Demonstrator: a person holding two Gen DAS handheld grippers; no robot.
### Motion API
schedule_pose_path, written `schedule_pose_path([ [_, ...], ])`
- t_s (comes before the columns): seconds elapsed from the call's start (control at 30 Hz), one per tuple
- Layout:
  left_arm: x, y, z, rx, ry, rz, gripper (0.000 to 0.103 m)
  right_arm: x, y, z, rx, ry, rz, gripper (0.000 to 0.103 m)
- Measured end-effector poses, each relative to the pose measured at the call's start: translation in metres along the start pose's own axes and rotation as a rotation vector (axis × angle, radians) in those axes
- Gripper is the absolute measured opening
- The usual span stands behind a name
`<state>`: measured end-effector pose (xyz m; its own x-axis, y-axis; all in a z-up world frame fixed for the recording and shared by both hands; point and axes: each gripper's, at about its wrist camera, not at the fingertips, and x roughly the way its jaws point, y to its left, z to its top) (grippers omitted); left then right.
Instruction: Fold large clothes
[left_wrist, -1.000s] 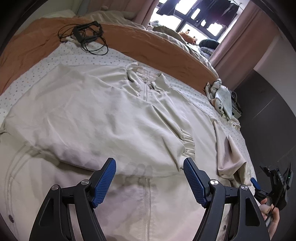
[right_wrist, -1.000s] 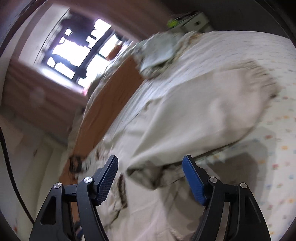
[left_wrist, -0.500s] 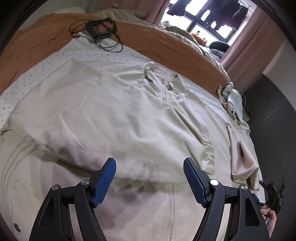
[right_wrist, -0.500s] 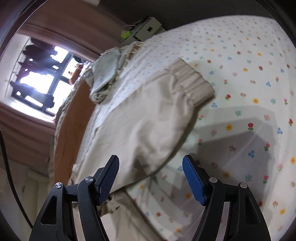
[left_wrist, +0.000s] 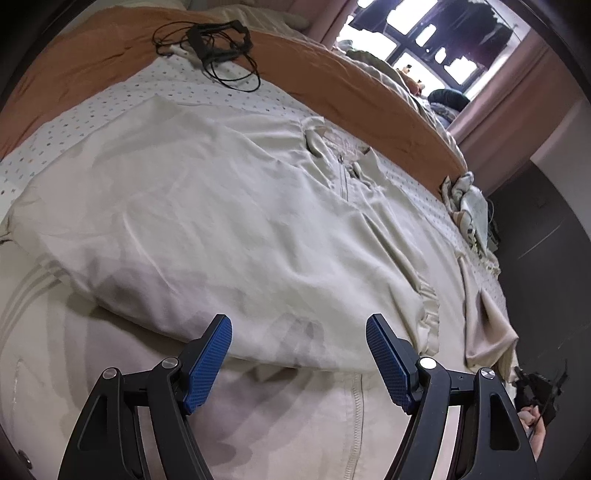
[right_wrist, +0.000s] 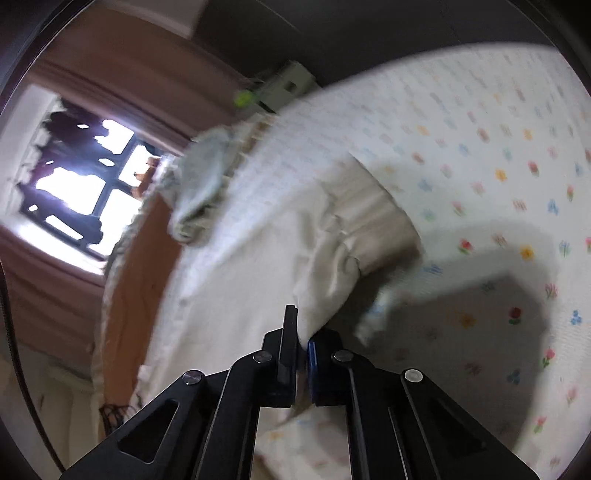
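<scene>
Where half a second ago the right gripper (right_wrist: 301, 341) hung with its blue pads spread wide over the sleeve, it has now pinched shut on the edge of the cream zip-front fabric jacket's sleeve (right_wrist: 332, 266), just short of the ribbed cuff (right_wrist: 380, 229). Blur in the right wrist view suggests the hand is already moving, so I judge the sleeve fold has begun and that cloth will be carried inward across the body. The left gripper (left_wrist: 299, 350) stays wide apart and empty, hovering above the near fold of the jacket (left_wrist: 221, 221), which lies spread on the flower-print bed sheet (right_wrist: 498, 155). Beyond it sit a crumpled pale cloth bundle (left_wrist: 469, 203), a black tangle of cables (left_wrist: 214, 48) on the orange blanket (left_wrist: 92, 62), and the window (left_wrist: 424, 40). No brand, label or writing can be read.
</scene>
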<state>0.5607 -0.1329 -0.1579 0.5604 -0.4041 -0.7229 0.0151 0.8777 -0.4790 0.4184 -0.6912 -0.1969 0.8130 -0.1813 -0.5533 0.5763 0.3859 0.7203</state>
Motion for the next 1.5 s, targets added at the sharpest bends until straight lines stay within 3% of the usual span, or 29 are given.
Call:
schedule_pose_path([
  [0.23,-0.016,0.006,0.004,-0.043,-0.029,-0.034,0.076,-0.051,0.083,-0.019,-0.123,-0.053,0.185,0.006],
  [0.47,-0.034,0.02,0.009,-0.098,-0.064,-0.046,0.076,-0.089,0.166,-0.059,-0.25,-0.07,0.35,0.006],
  [0.77,-0.055,0.04,0.013,-0.17,-0.104,-0.049,0.076,-0.101,0.239,-0.128,-0.36,0.018,0.514,0.005],
  [0.9,-0.058,0.046,0.015,-0.177,-0.114,-0.038,0.076,-0.095,0.265,-0.164,-0.418,0.097,0.579,0.005],
  [1.23,-0.057,0.064,0.017,-0.233,-0.119,-0.019,0.076,-0.03,0.296,-0.259,-0.589,0.378,0.563,0.005],
  [1.47,-0.059,0.058,0.016,-0.213,-0.125,0.015,0.076,0.019,0.293,-0.303,-0.668,0.591,0.439,0.006],
  [1.5,-0.059,0.058,0.016,-0.21,-0.125,0.016,0.076,0.02,0.293,-0.303,-0.668,0.609,0.431,0.012],
])
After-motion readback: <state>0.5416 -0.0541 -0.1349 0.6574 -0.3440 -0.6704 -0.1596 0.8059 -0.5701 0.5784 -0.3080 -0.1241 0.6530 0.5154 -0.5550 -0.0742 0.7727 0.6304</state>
